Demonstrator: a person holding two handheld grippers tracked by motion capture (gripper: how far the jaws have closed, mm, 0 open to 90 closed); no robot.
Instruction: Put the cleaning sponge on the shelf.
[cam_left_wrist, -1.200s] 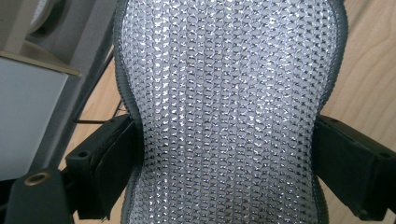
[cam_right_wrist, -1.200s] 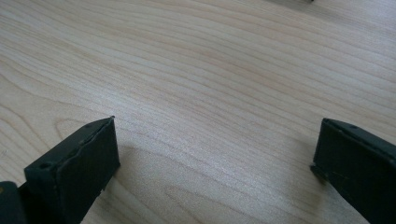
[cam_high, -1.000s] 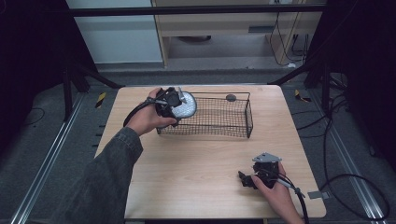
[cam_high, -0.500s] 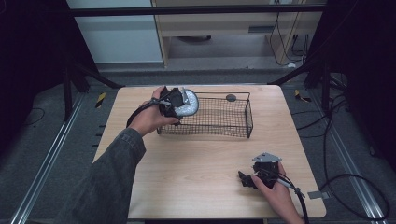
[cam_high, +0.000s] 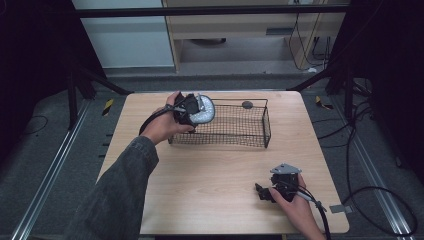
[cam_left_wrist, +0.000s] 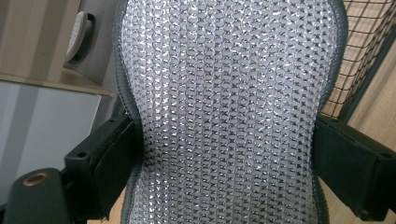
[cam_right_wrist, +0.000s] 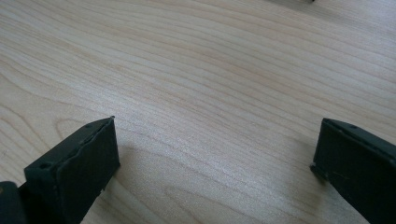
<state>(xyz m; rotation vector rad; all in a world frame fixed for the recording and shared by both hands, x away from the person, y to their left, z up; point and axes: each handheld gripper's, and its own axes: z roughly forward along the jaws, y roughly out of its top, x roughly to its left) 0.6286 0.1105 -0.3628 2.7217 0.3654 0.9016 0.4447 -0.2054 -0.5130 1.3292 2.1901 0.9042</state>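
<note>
The person's left arm wears a dark grey denim-like sleeve with a turned cuff. The left black two-fingered handheld gripper trails a black cable. The right black handheld gripper carries a grey three-cornered plate and a black cable; its matte black fingers are blocky, with small screw holes

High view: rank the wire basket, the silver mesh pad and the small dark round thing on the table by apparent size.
1. wire basket, largest by far.
2. silver mesh pad, clamped in the left gripper at the basket's left end, partly hidden by it.
3. small dark round thing, beyond the basket's far rim, smallest.
</note>
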